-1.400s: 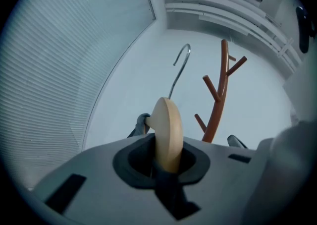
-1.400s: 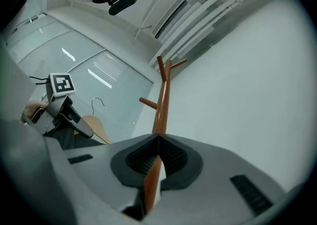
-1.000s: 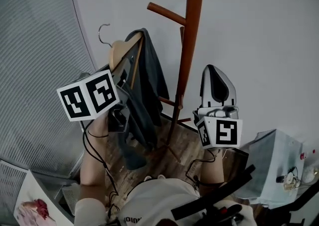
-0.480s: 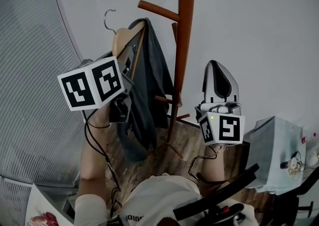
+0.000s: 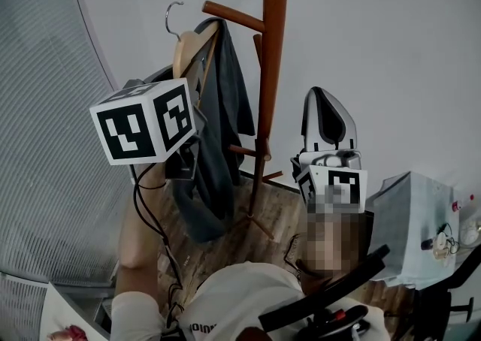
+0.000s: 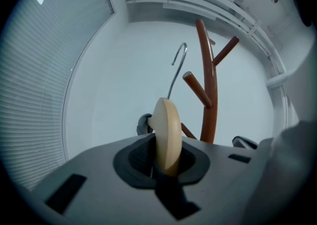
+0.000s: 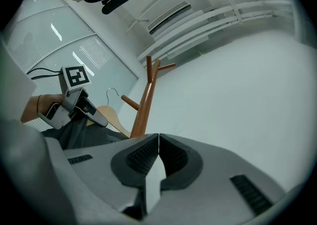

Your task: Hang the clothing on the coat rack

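- Two tongs are in view, one in each of the person's hands.
- The left tongs [image 6: 166, 158] are narrowed onto the one wooden hanger [image 6: 166, 132]. Both pads press the flat sides of its pale body, which stands edge-on between them.
- The right tongs [image 7: 158, 155] are closed pad against pad with nothing between them.
- One hanger: its single wire hook [image 6: 179, 63] rises above the left tongs, toward the coat rack [image 6: 208, 92].
- The hook sits just beside the tip of an upper peg [image 6: 196, 88], on the side away from the pole, and looks clear of it.
- One piece of clothing: a dark grey garment [image 5: 222, 118] is draped over the hanger. It hangs down past the left tongs, between them and the coat rack's pole, with its lower folds near the base of the rack.
- One coat rack: it has a reddish-brown wooden pole. The left gripper view shows two long angled pegs near its top and a short one lower down.
- The right tongs are held up on the opposite side of the pole from the garment, apart from both.
- One cloth-covered surface [image 5: 412, 236] stands beyond the right tongs, farther from the coat rack, with a few small items on it.
- The rack's feet stand on a wooden floor [image 5: 225, 236].
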Available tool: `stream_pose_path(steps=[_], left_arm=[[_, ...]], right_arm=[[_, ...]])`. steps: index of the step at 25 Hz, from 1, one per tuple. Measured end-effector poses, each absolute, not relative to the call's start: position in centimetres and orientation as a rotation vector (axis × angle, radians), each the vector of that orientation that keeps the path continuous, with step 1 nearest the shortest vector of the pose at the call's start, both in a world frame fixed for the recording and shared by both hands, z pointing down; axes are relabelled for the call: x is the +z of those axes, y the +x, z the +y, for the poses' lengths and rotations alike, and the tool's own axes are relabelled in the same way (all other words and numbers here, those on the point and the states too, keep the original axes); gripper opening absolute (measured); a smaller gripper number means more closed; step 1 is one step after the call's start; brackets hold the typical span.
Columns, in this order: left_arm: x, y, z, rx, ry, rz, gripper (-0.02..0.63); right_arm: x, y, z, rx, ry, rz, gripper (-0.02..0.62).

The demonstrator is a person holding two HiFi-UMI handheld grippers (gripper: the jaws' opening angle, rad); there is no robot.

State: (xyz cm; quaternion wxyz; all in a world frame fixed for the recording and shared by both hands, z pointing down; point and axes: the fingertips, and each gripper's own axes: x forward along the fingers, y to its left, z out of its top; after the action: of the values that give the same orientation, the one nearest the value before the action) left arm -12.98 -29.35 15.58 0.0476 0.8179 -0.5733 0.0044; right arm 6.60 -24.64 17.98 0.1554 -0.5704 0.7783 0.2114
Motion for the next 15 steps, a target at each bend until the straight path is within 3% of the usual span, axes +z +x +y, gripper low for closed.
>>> stream_pose_path(steps=[15], left_arm=[[15.0,-11.4,-30.4,0.091,2.549,-1.773,0.055]], right_arm=[[17.7,7.4,-24.4,0.623,-1.664,2.205,0.021]])
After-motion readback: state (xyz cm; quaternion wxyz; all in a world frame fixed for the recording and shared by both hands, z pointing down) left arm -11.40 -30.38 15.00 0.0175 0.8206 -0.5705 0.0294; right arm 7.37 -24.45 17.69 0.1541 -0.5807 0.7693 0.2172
